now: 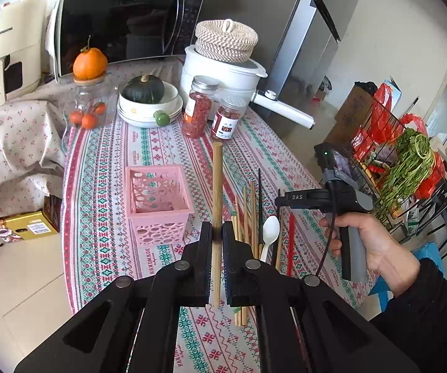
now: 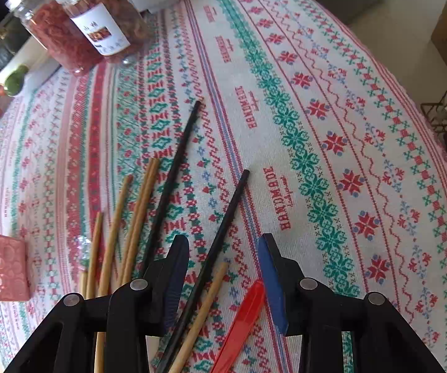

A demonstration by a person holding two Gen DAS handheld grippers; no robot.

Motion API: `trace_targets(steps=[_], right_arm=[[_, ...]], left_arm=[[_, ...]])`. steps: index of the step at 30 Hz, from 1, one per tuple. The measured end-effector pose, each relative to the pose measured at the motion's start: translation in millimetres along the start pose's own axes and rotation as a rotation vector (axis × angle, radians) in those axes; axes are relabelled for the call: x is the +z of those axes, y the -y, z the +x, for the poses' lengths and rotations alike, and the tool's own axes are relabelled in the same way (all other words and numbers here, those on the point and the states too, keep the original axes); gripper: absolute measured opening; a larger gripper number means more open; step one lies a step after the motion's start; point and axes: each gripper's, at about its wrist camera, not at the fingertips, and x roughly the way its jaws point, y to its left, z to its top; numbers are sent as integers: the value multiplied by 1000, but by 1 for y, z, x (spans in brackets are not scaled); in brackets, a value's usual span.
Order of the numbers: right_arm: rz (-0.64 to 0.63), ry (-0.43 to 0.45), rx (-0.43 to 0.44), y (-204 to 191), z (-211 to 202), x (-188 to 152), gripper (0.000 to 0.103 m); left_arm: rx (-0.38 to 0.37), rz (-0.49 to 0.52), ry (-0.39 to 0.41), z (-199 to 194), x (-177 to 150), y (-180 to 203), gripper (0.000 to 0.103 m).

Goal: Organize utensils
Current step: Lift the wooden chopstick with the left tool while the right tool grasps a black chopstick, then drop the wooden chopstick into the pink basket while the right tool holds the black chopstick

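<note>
Pink basket [image 1: 158, 200] sat on the tabletop [image 1: 105, 161] left of everything, mouth up, seemingly empty. Just right of it, left tongs [image 1: 216, 242] were clenched on a bamboo chopstick [image 1: 217, 186], gripped near its lower end, stick pointing away along the fingers and lifted off the cloth; the basket was near but apart, to the tongs' left. Risk, as a guess: the grip sat far down the stick, so it could pivot or slip between the pads on the swing toward the basket, and a long stick could catch the rim or tip the light basket over. Further right lay the loose pile: more bamboo chopsticks [image 2: 139, 214], black chopsticks [image 2: 173, 180], white spoon [image 1: 269, 233], red utensil [image 2: 242, 326], all flat on the cloth. Right tongs [image 2: 223, 279] were released, fingers spread wide, hovering low over that pile with one black chopstick and one bamboo stick running between them, the red piece just inside the right finger; contact unclear. Risk there: closing could pinch two sticks at once, or nudge the pile so pieces roll toward the tabletop edge. Jars [image 2: 80, 28] stood well behind, clear of the work.
</note>
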Motion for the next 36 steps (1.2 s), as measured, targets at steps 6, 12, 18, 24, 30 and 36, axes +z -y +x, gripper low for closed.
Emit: trace_targets(steps=[6, 12, 18, 24, 30, 36], right_arm=[[-78, 49, -145, -32, 9, 1, 20], [-9, 78, -4, -16, 10, 3, 6], [41, 154, 112, -4, -28, 2, 5], [-35, 318, 219, -10, -94, -18, 5], [-146, 460, 252, -26, -152, -46, 5], [-248, 567, 297, -47, -191, -71, 5]], left_arm=[[8, -8, -14, 5, 0, -5, 6], [15, -22, 1, 3, -1, -7, 6], [16, -12, 51, -9, 3, -4, 6], [11, 3, 116, -22, 8, 5, 6], [43, 30, 231, -42, 11, 12, 6], [61, -6, 346, -62, 20, 1, 6]])
